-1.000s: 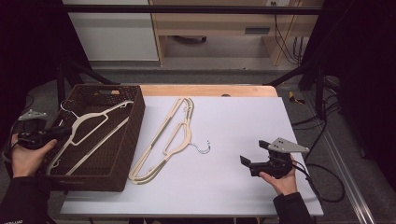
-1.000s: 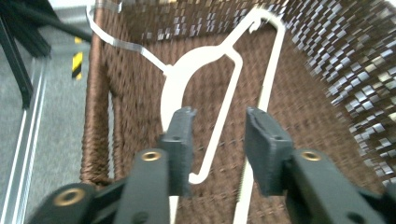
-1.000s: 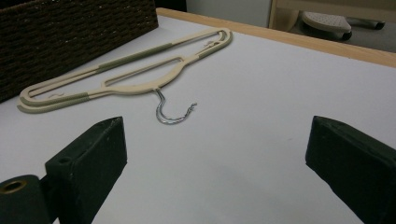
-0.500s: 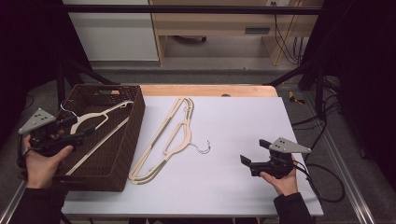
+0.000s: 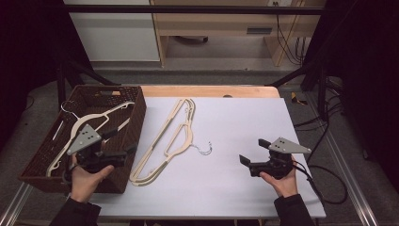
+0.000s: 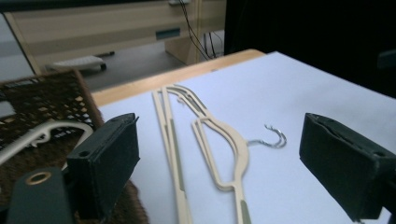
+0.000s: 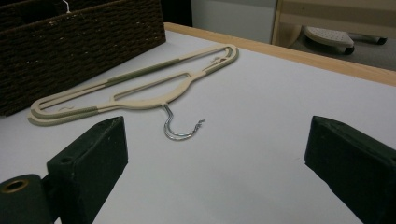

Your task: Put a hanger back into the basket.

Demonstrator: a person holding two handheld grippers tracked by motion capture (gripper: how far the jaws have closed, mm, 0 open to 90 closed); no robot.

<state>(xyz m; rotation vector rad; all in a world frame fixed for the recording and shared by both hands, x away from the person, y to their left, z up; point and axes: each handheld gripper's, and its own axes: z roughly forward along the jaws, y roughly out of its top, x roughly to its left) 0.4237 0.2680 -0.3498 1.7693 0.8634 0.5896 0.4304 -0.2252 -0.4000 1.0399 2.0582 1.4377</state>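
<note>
A beige hanger [image 5: 101, 115] lies inside the dark woven basket [image 5: 108, 87] at the table's left. Two more beige hangers [image 5: 174, 139] lie stacked on the white tabletop, their metal hooks [image 5: 205, 148] pointing right. My left gripper [image 5: 123, 142] hovers over the basket's right side and points toward those hangers [image 6: 224, 140]. Its jaws have just been opening, and nothing is between them [image 6: 219, 163]. My right gripper [image 5: 251, 150] rests low at the table's right, open and empty [image 7: 215, 168], facing the hooks [image 7: 175, 128].
The basket wall [image 7: 84, 42] stands just left of the stacked hangers. A wooden strip [image 5: 207, 91] runs along the table's far edge. Cables [image 5: 324, 174] trail off the right side. Bare white tabletop [image 5: 244, 117] lies between the hangers and my right gripper.
My left gripper has travelled right, from the basket's outer left edge to above its right side, and its jaws have spread. The right gripper has stayed put.
</note>
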